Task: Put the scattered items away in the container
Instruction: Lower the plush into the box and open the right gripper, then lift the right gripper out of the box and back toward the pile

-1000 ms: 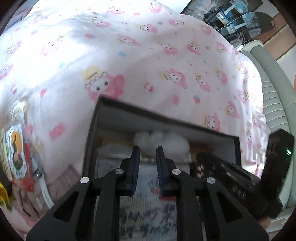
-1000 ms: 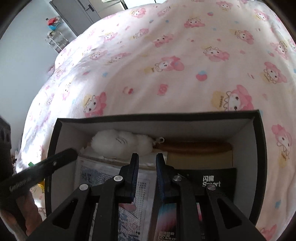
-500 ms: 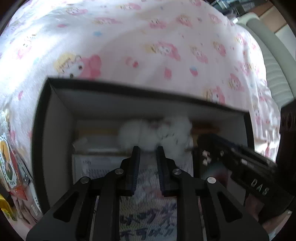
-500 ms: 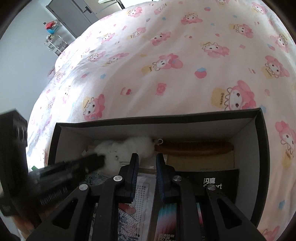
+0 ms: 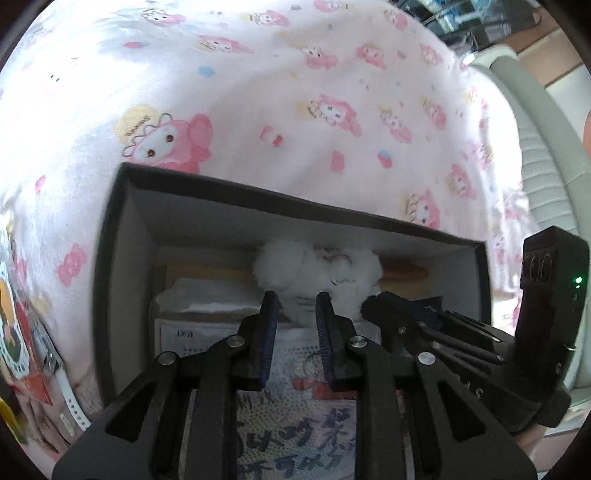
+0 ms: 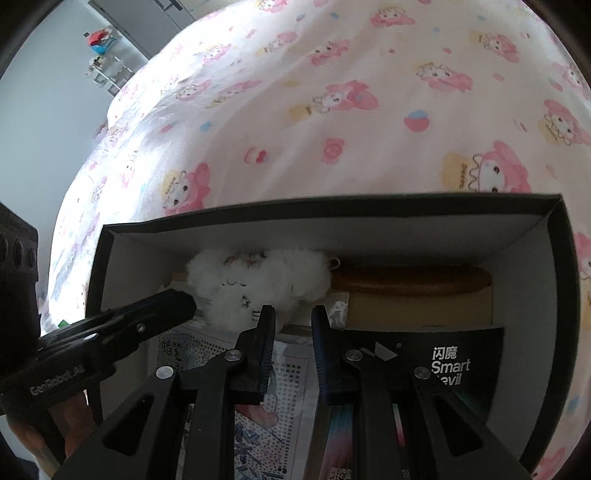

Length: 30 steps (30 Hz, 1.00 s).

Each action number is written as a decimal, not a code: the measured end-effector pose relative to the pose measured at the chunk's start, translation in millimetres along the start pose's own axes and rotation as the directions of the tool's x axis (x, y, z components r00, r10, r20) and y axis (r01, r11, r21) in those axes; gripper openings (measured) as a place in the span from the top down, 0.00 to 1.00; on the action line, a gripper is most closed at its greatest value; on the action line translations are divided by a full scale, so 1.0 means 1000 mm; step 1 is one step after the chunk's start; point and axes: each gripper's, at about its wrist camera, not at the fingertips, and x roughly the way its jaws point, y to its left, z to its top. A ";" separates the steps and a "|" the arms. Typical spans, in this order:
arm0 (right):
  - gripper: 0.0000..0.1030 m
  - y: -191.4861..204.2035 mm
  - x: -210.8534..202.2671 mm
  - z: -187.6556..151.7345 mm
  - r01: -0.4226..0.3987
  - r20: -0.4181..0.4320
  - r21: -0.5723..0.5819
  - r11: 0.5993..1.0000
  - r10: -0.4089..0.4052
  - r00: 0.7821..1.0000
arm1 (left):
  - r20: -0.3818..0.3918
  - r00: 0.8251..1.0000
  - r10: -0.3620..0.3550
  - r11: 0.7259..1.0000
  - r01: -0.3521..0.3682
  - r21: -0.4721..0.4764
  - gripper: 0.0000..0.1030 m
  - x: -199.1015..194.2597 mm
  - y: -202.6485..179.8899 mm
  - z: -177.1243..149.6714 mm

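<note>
A black box with a white inside stands on the pink cartoon bedsheet. At its back lies a white fluffy plush. My left gripper reaches in from the left with its jaws nearly together and its tip against the plush's left side; I cannot tell whether fur is pinched. My right gripper hangs over the box's middle, jaws close together with nothing between them. A printed paper kit, a black "Smart Devil" pack and a brown wooden piece lie inside.
On the sheet left of the box lie a red and orange card pack and a white watch strap. A grey padded bed edge runs along the right. A hand holds the left gripper. Grey cabinets stand far off.
My left gripper's tip has moved from the box's left wall in to the plush, which now looks bunched up and reaches nearer the front. My right gripper has stayed put.
</note>
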 end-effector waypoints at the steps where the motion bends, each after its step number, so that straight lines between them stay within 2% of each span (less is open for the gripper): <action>1: 0.83 -0.001 0.003 0.000 -0.002 -0.013 0.004 1.000 0.002 1.000 | -0.007 1.000 0.007 1.000 -0.007 0.002 0.80 0.003 0.000 0.000; 4: 0.82 -0.002 0.010 0.000 -0.004 -0.030 0.006 1.000 0.005 1.000 | -0.014 0.999 0.030 1.000 -0.030 0.001 0.80 0.011 -0.001 0.002; 10: 0.82 -0.004 0.008 0.000 -0.020 -0.027 -0.005 1.000 0.020 0.999 | 0.017 0.999 0.028 1.000 -0.028 -0.009 0.78 0.009 0.000 0.001; 13: 0.82 -0.011 -0.004 -0.002 -0.018 0.008 -0.005 1.000 0.018 1.000 | 0.047 0.998 -0.036 0.999 0.037 -0.015 0.78 -0.006 -0.003 -0.010; 17: 0.82 -0.013 -0.037 -0.014 0.024 0.064 0.019 1.000 -0.025 0.998 | 0.107 0.992 -0.071 0.997 0.069 0.023 0.77 -0.039 -0.016 -0.032; 21: 0.72 0.007 -0.089 -0.038 0.032 0.172 -0.009 0.999 -0.030 0.985 | 0.158 0.984 -0.084 0.995 0.075 0.061 0.69 -0.075 -0.032 -0.061; 23: 0.58 0.018 -0.107 -0.051 0.043 0.217 -0.027 0.999 -0.036 0.975 | 0.183 0.980 -0.075 0.994 0.060 0.089 0.69 -0.090 -0.039 -0.073; 24: 0.56 0.025 -0.117 -0.061 0.046 0.245 -0.038 0.998 -0.035 0.969 | 0.196 0.978 -0.074 0.993 0.054 0.105 0.69 -0.098 -0.043 -0.080; 28: 0.53 0.046 -0.130 -0.090 0.053 0.297 -0.033 0.998 -0.041 0.954 | 0.256 0.966 -0.028 0.988 -0.012 0.156 0.68 -0.125 -0.054 -0.105; 30: 0.53 0.051 -0.135 -0.098 0.065 0.314 -0.039 0.997 -0.050 0.948 | 0.251 0.967 -0.046 0.986 0.003 0.168 0.68 -0.130 -0.054 -0.114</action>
